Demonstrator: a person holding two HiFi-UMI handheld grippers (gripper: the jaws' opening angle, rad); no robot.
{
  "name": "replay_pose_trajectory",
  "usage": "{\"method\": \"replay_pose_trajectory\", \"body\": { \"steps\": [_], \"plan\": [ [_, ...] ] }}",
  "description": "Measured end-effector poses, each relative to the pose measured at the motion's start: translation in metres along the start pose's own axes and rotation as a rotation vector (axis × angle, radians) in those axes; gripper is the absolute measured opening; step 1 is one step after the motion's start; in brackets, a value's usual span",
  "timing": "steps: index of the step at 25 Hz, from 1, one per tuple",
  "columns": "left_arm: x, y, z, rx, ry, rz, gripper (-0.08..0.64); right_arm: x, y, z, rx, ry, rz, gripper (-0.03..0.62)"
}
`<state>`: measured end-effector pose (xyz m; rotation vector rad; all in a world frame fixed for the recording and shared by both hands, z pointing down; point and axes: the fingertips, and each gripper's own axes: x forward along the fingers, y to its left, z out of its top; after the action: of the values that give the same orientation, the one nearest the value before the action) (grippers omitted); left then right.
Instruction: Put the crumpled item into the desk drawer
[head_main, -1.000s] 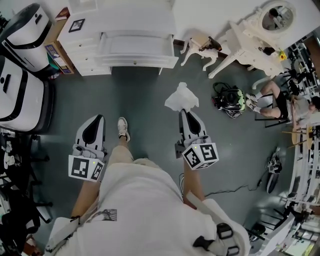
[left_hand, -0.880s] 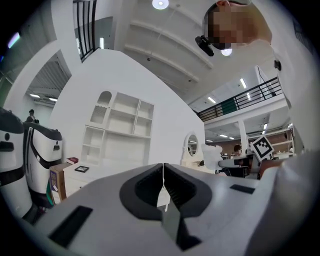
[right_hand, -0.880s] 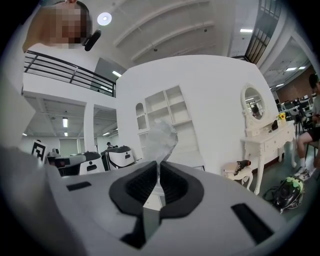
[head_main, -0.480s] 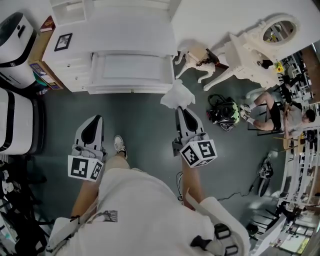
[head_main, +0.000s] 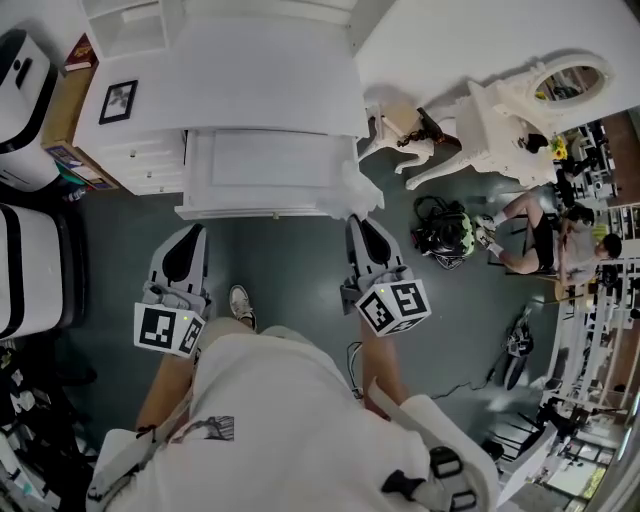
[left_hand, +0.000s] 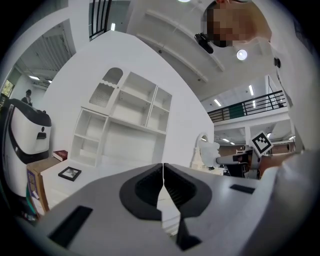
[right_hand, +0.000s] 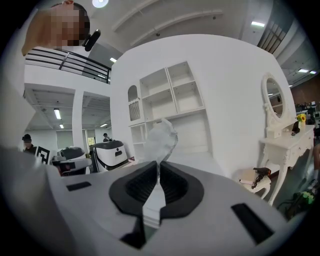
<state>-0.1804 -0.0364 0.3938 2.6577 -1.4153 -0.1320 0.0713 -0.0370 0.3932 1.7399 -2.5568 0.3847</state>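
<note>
Step in hand: carrying to the drop. The right claw (head_main: 358, 222) is pinching the crumpled item (head_main: 361, 191) by its lower end, and the white wad sticks up past the tips in the right gripper view (right_hand: 161, 139). The left claw (head_main: 188, 236) is pressed together with nothing in it and rides alongside. The drawer (head_main: 255, 211) of the white bench (head_main: 260, 80) stands pulled out. In the head view the item is in the air at the drawer's front right corner, seemingly not yet over the cavity.

Next move, as I judge it: bring the right claw in over the front edge toward the drawer's middle, lower it, then spread the claw. Watch that the wad clears the front rim.

Versus a second ago: the bench and drawer sat near the top of the head view, well apart from both claws, with the item over bare floor (head_main: 280, 260). Now the drawer front is just ahead of both claws. Same grip on the item.
</note>
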Motion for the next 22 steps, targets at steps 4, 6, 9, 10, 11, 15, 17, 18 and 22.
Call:
{"method": "replay_pose_trajectory", "body": {
  "steps": [4, 6, 9, 10, 11, 15, 17, 18, 22],
  "plan": [
    [0.021, 0.018, -0.003, -0.02, 0.018, -0.035, 0.018, 0.022, 0.001, 0.011, -0.012, -0.002, -0.023, 0.028],
    [0.031, 0.02, -0.005, -0.025, 0.019, -0.051, 0.018, 0.024, -0.004, 0.014, -0.015, -0.002, -0.037, 0.028],
    [0.04, 0.015, -0.004, -0.026, 0.005, -0.069, 0.018, 0.017, -0.012, 0.015, -0.023, 0.0, -0.059, 0.028],
    [0.041, 0.013, -0.005, -0.028, 0.002, -0.073, 0.018, 0.014, -0.015, 0.015, -0.024, -0.001, -0.066, 0.028],
    [0.042, 0.011, -0.005, -0.031, 0.001, -0.077, 0.018, 0.011, -0.017, 0.015, -0.025, -0.004, -0.072, 0.028],
    [0.049, -0.001, -0.004, -0.026, 0.004, -0.105, 0.018, 0.003, -0.029, 0.024, -0.026, -0.034, -0.094, 0.028],
    [0.057, -0.007, -0.004, -0.021, 0.015, -0.13, 0.018, 0.002, -0.036, 0.027, -0.021, -0.045, -0.096, 0.028],
    [0.062, -0.01, -0.004, -0.021, 0.021, -0.139, 0.018, 0.002, -0.041, 0.027, -0.016, -0.049, -0.096, 0.028],
    [0.082, -0.018, -0.004, -0.006, 0.022, -0.13, 0.018, 0.01, -0.062, 0.029, 0.005, -0.059, -0.078, 0.028]
  ]
}}
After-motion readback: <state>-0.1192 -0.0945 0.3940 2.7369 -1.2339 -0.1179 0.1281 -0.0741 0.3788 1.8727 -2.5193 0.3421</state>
